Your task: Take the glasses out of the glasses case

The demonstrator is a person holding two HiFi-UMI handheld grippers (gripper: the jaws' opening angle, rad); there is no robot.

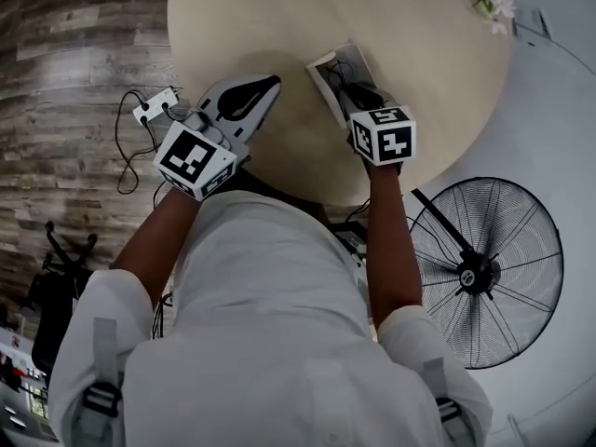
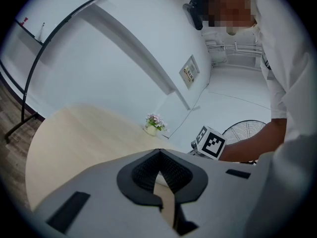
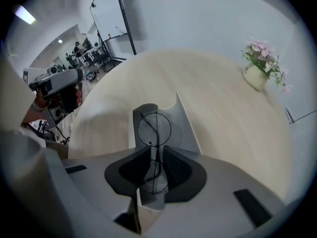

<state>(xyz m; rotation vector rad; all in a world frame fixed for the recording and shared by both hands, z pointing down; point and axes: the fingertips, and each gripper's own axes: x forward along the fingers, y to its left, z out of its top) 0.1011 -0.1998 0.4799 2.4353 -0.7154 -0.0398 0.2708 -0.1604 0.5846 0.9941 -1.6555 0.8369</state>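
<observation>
Dark pads (image 3: 178,170) of the right claw (image 3: 157,150) sat closest to the camera, drawn in to a narrow slot with the thin wire frame of the glasses (image 3: 154,129) caught between them. The claw therefore read as closed on the frame near its bridge. That hold made sense, since the bridge is the stiff middle of so light a frame and pinching there would spare the lenses. The glasses lay inside the open glasses case (image 3: 185,130), one round lens beyond the claw tips and the other under the pads, not yet lifted clear as far as the views showed. The case lay with its flap laid back, which left the top free for a claw coming in from above. It rested on the pale round bench (image 3: 223,108), near the edge closest to the person, probably for easy reach. To the left of the case the left claw (image 1: 272,86) was closed and empty, tips together. It touched nothing of the case, yet was near enough to steady it should it drag along. Far beyond the case a small flower pot (image 3: 256,76) stood well out of the way, and a fan (image 1: 484,268) stood on the floor to the case's right, off the bench.
</observation>
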